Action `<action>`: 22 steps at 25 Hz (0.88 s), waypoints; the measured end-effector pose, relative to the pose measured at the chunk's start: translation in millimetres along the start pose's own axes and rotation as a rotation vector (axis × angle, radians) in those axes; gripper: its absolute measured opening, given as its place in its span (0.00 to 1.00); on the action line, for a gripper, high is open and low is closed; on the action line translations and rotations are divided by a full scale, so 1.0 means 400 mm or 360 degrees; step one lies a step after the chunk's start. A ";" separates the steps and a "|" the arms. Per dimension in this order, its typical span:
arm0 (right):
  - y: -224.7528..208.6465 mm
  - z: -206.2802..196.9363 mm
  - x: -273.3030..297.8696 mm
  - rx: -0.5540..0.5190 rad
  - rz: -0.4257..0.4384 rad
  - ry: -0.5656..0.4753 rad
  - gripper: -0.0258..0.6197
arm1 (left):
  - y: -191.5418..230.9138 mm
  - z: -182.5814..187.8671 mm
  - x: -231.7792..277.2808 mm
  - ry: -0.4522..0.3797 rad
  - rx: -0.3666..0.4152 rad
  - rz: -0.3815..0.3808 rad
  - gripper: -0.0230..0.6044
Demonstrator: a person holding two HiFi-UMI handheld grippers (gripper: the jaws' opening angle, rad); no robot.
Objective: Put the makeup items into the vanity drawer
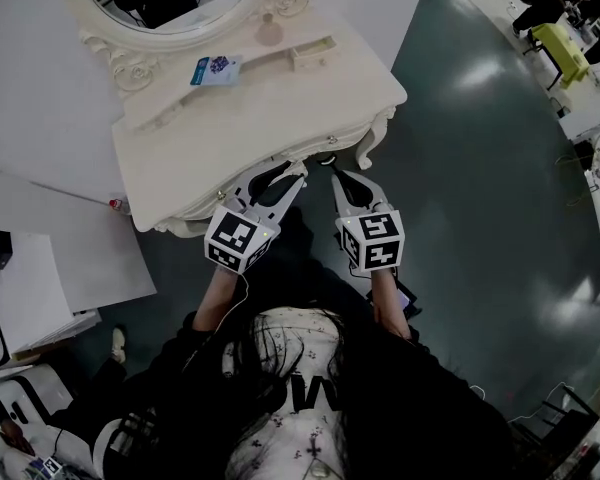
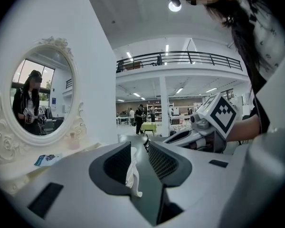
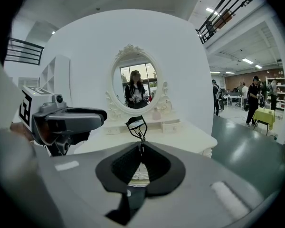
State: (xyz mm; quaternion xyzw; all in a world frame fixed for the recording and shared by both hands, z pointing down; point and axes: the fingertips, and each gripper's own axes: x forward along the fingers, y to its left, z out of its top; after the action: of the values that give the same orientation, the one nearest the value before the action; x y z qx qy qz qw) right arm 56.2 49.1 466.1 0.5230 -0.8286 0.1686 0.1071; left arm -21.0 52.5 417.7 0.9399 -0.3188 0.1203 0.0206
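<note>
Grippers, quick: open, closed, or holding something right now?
Left gripper: fingers apart, with a white carved piece between them, apparently not clamped.
Right gripper: closed on the eyelash curler.

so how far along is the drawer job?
Done: nothing stowed yet, and no open drawer shows on the vanity.
In hand: the right tool is shut on an eyelash curler. The left tool is open at the vanity's front edge, with a white ornate piece, probably the drawer pull, between its jaws.
Left: open the drawer, drop in the curler, then fetch the blue packet and pink bottle from the top.
</note>
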 end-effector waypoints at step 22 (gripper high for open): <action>-0.200 0.127 0.353 -0.0003 -0.0077 0.0111 0.08 | 0.347 0.028 0.258 0.0004 -0.0040 -0.0047 0.22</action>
State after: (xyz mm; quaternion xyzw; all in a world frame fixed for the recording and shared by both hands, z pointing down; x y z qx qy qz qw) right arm 67.5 -119.5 482.8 0.5365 -0.8116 0.1834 0.1405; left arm -23.3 -120.4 426.1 0.9440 -0.3065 0.1173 0.0348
